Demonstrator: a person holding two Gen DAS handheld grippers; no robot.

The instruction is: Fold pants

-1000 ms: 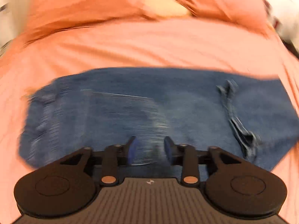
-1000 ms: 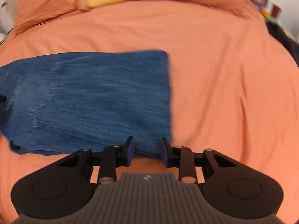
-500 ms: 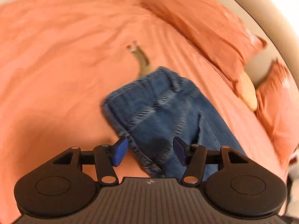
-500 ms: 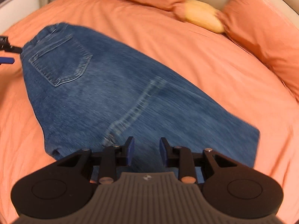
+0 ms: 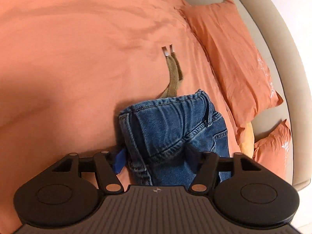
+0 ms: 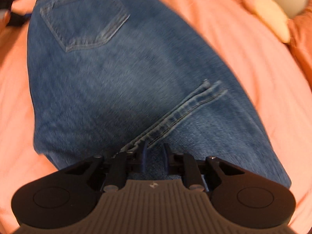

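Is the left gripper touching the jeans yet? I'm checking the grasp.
Cannot tell. In the left wrist view the left gripper stands wide open around the jeans waistband, but neither finger's contact or gap shows plainly.

The right wrist view is blurred; the jeans (image 6: 120,89) run under the right gripper (image 6: 154,156), so its hold is unclear.

light: soft, even | left view: sharp | right view: motion-blurred | edges: fisheye-bent, dark corners
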